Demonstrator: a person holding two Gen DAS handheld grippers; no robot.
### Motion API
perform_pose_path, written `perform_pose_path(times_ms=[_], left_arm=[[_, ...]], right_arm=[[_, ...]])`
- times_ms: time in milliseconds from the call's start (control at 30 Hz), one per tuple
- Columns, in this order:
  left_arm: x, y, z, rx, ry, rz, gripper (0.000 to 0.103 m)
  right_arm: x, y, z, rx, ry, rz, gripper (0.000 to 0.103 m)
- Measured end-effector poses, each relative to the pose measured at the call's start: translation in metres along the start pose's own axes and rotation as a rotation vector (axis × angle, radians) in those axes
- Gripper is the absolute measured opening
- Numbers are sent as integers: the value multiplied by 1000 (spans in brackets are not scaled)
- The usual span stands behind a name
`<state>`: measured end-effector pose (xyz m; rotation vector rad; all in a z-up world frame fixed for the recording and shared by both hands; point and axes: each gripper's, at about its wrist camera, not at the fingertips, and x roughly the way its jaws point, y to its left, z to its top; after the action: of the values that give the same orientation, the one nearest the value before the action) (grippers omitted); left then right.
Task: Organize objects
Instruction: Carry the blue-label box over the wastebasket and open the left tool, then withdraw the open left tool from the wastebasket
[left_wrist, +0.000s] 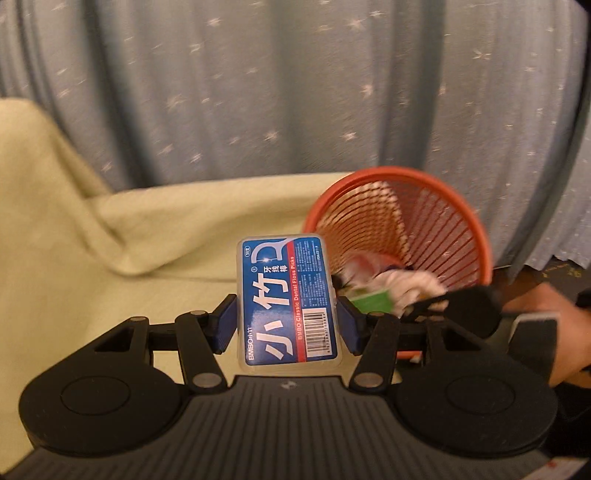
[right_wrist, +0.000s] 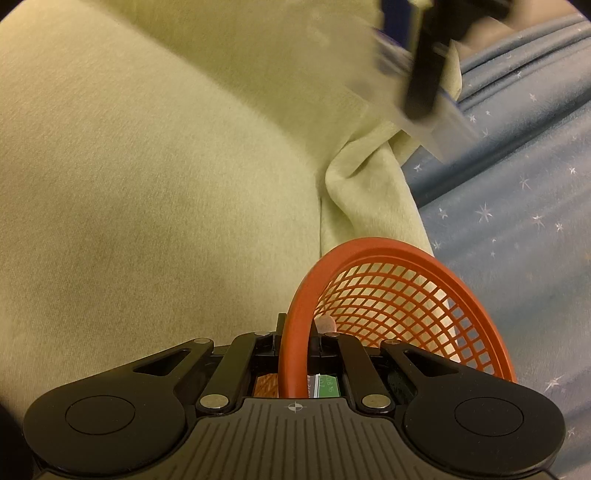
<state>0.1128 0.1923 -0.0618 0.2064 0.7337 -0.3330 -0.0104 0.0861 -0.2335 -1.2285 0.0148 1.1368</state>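
Left gripper (left_wrist: 287, 325) pinches one flat, glossy floss-pick box (left_wrist: 288, 301), clear plastic with blue label, raised beside one round orange mesh basket (left_wrist: 424, 229). Right gripper (right_wrist: 295, 341) clamps the basket's smooth rim. Fuzzy yellow-green cover (left_wrist: 110, 240) beneath.

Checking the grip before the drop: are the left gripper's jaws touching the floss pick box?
Touching. In the left wrist view, the left gripper has both blue pads pressed against the sides of the floss pick box.

Floss box (left_wrist: 290, 301) left of basket (left_wrist: 469, 221), apparently nearer.
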Motion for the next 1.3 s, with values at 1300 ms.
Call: perform_pose_path(times_ms=[1300], left_arm=[[37,20,-37,-97,117,114,60]], right_arm=[[-2,-4,-1,33,5,10,2]])
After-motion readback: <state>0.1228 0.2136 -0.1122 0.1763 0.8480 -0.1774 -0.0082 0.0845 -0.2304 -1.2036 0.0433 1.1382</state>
